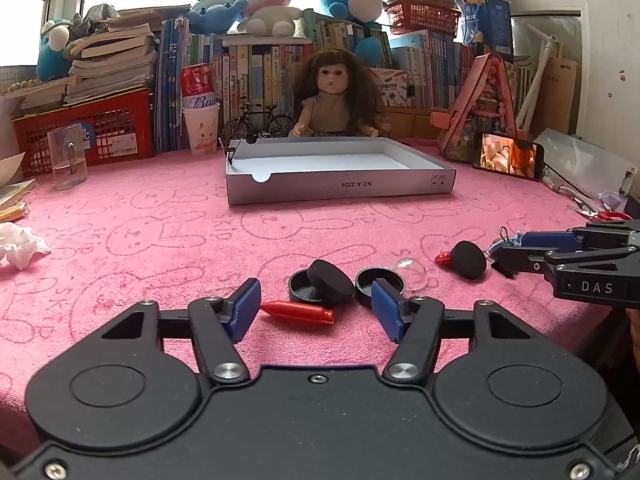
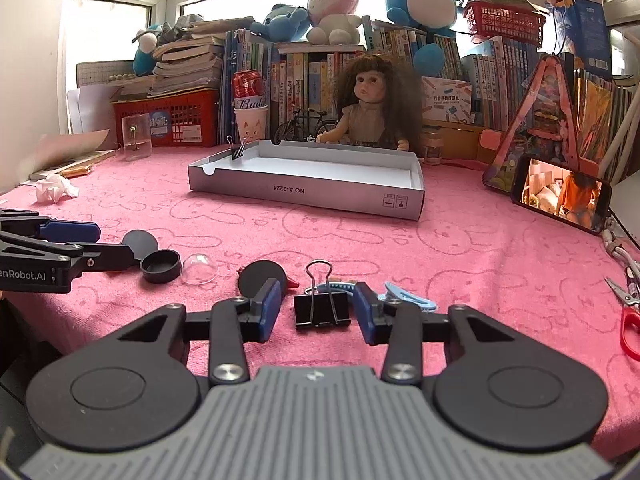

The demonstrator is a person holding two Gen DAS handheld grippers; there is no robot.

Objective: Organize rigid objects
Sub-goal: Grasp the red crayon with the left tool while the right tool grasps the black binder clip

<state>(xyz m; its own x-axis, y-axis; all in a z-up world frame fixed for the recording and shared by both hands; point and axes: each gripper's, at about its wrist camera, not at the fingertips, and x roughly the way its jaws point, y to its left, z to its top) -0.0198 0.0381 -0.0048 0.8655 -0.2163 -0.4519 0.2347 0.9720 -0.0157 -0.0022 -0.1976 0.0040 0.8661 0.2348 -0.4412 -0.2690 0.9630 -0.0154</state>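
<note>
Light: daylight through the windows (image 2: 120, 28) behind, glass blown out white
Walls: pale wall (image 1: 608, 60) at the right; white window frames
Table cover: pink cloth (image 1: 160, 232) printed with rabbit outlines
Back row: upright books (image 1: 260, 76) along the sill; a leaning stack (image 1: 112, 64) on a red crate (image 1: 88, 128)
Top: plush toys (image 1: 268, 0) against the panes

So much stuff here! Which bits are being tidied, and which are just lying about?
Being tidied: red bullet-shaped piece, black round cases, clear dome, black binder clip, blue hair clip, grey tray.

Lying about: doll, plush toys, books, phone, scissors.
</note>
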